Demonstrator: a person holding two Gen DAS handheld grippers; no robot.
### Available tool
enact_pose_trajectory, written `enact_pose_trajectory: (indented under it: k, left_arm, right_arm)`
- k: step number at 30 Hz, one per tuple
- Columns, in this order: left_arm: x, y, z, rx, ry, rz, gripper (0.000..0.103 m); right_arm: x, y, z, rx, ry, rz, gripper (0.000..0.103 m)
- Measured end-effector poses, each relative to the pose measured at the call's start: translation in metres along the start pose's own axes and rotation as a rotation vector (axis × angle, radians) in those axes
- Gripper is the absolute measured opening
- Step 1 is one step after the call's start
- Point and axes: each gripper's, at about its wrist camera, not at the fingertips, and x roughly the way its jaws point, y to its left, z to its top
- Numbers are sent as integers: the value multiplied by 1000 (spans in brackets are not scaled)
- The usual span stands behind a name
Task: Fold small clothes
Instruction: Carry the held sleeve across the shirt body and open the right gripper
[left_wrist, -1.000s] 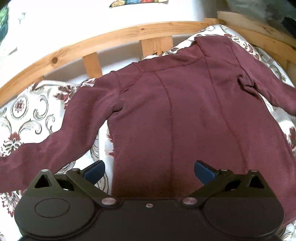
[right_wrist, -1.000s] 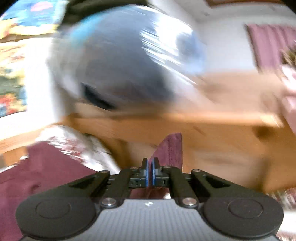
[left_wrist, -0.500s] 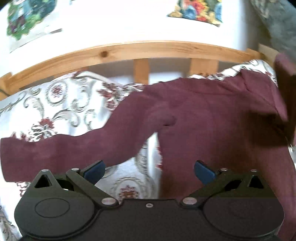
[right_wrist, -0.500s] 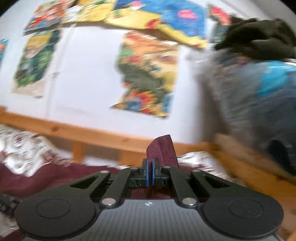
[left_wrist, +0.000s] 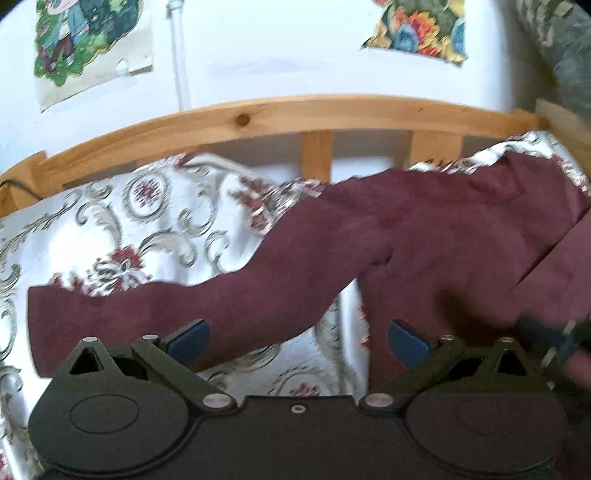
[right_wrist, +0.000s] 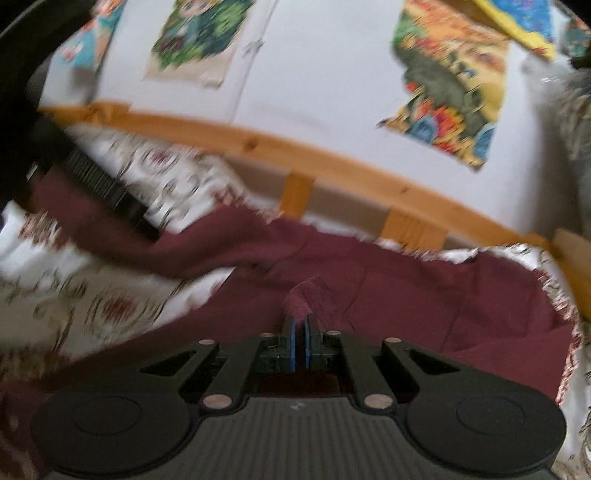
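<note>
The top (left_wrist: 443, 236), a maroon long-sleeved garment of soft, matte knit, lies spread on the bedspread (left_wrist: 122, 229), its collar toward the wooden rail (left_wrist: 295, 110). One sleeve (left_wrist: 184, 310) runs out flat to the side, ending in a square cuff. The other sleeve (right_wrist: 310, 295) is pinched in my right gripper (right_wrist: 300, 328), whose blue pads are closed on its end with only a thin fold of cloth between them, and I hold it above the middle of the body. I judge this to be the first fold, the sleeve being brought across the chest. Next I should lower it flat onto the body, let go, and smooth it so no ridge forms. My left gripper (left_wrist: 295, 336) hangs open and empty over the armpit of the flat sleeve, well placed to take that cuff in turn. The bedspread is glossy white with grey scrolls and dark red flowers, and rumples easily, so the cloth may drag. Behind the pale pine rail, a white wall carries bright paper pictures (left_wrist: 417, 29).
</note>
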Motion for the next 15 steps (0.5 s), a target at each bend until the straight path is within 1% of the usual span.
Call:
enact_pose_trajectory:
  k: [1,2,3,4,6,9,12,15]
  left_arm:
    - [0,-3,1,0,-11,-7,102]
    - [1,-6,2,0,-22,-21,102]
    - [2,-9,3,-2,-32,-35,102]
    - [4,-13,4,-6,-42,-50,102]
    - [6,-23,6,-9,-62,-79,102]
    - [16,-39,5,8,-80,-129,102]
    - [30,-57,-2,44,-62,-163,102]
    - [46,-72,-17,85,-12,-152,102]
  right_arm:
    - [-2,3,-4,-10,19,28,13]
    - [-4,6,-6,-19,35,55,20]
    - [-8,8,-10,-28,46,86,43]
    - [-14,9,-13,-33,48,110,59]
    - [-26,8,-19,-42,61,144,63]
    - [-42,-7,-26,-18,83,116,72]
    - [-55,-41,-31,36,101,17,76]
    - [-56,-84,-33,122,142,-91,76]
